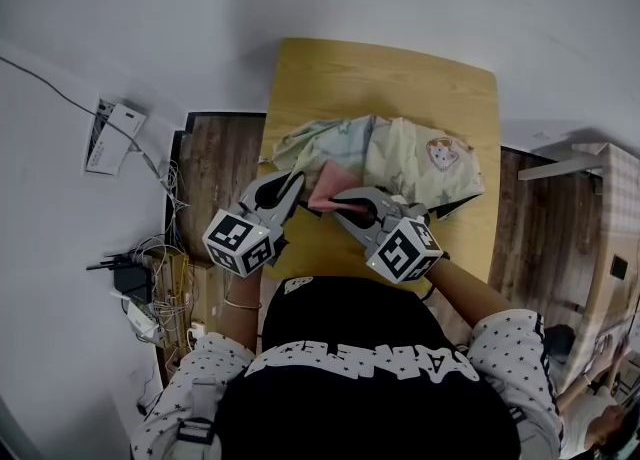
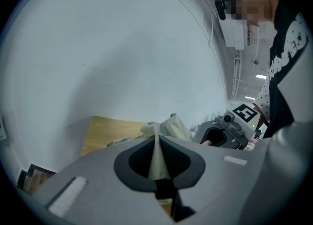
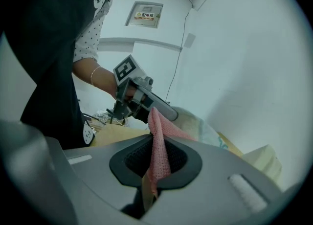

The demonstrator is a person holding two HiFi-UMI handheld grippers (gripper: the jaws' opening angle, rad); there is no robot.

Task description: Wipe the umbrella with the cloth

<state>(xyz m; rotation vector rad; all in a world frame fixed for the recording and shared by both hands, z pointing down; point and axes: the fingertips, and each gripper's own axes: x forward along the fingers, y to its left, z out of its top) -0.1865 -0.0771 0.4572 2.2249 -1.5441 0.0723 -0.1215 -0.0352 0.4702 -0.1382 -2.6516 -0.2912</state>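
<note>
The right gripper [image 1: 336,202] partly hides the cloth [image 1: 319,192].

Small light-wood table [image 1: 340,73] on dark wood floor [image 1: 215,163]; crumpled pale patterned umbrella [image 1: 400,153] lying across its top, centre toward 4 o'clock.

We see the umbrella [image 1: 400,163] lying across the desk [image 1: 340,78], the cloth [image 1: 321,189] at its near edge, the left gripper [image 1: 291,181] left of the cloth, the right gripper [image 1: 336,204] right.
</note>
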